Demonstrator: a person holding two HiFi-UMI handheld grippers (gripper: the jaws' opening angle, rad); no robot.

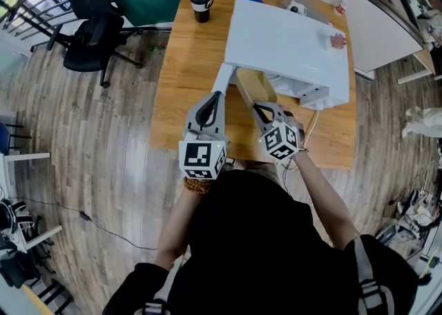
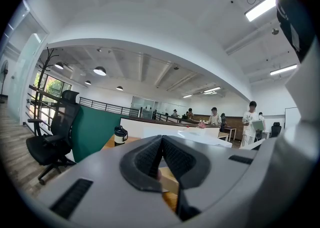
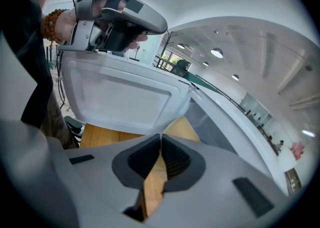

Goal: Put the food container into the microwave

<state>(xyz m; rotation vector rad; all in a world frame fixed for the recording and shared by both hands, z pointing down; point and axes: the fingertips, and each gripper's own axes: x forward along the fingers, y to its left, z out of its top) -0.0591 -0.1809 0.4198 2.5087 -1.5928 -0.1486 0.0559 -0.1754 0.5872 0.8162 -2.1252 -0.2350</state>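
Observation:
A white microwave [image 1: 290, 44] stands on the wooden table [image 1: 183, 72], its door [image 1: 223, 77] swung open toward the left. My left gripper [image 1: 213, 101] is shut on the door's edge. The right gripper view shows this gripper [image 3: 117, 19] clamped on the top of the door [image 3: 120, 97]. My right gripper [image 1: 262, 108] is shut on the rim of a tan food container [image 1: 257, 87], which is in front of the microwave's open mouth. In the right gripper view the container's thin tan edge [image 3: 152, 184] runs between the jaws of the gripper [image 3: 161, 144]. The left gripper [image 2: 161, 144] shows its jaws closed in its own view.
A black cup [image 1: 200, 3] stands at the table's far left corner. A small bottle [image 1: 343, 3] and a small pink thing [image 1: 338, 41] are near the microwave's far side. A black office chair [image 1: 93, 30] is on the floor to the left. People stand in the distance [image 2: 252, 122].

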